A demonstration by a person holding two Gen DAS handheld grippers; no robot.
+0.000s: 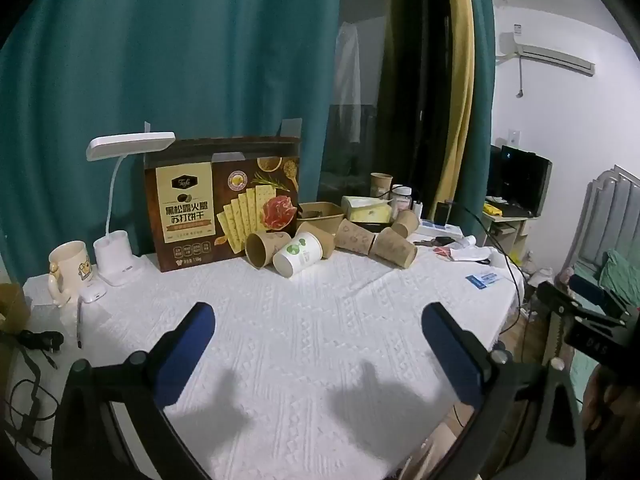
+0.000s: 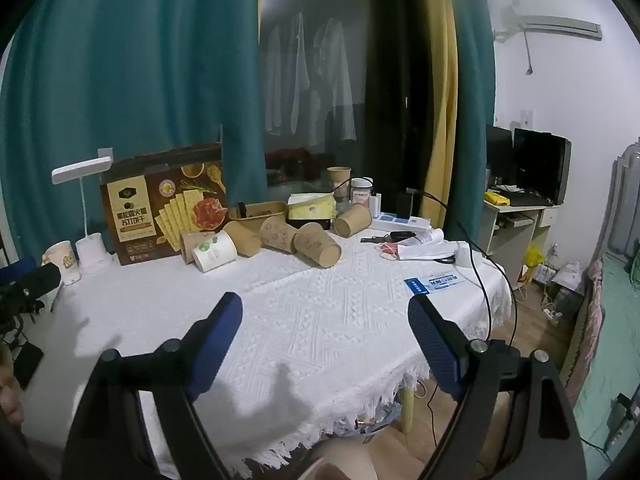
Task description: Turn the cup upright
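Both the left gripper (image 1: 316, 322) and right gripper (image 2: 326, 316) hang wide open and empty near the table's front edge, with the tipped-over cups (image 1: 298, 258) lying sideways along the far edge, straight ahead.

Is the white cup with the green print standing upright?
No, the white cup lies on its side on the tablecloth, among the tipped brown cups.

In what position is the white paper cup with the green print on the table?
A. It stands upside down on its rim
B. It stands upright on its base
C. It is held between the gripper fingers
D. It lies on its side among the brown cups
D: the white paper cup lies tipped over on the white tablecloth, beside a fallen brown cup.
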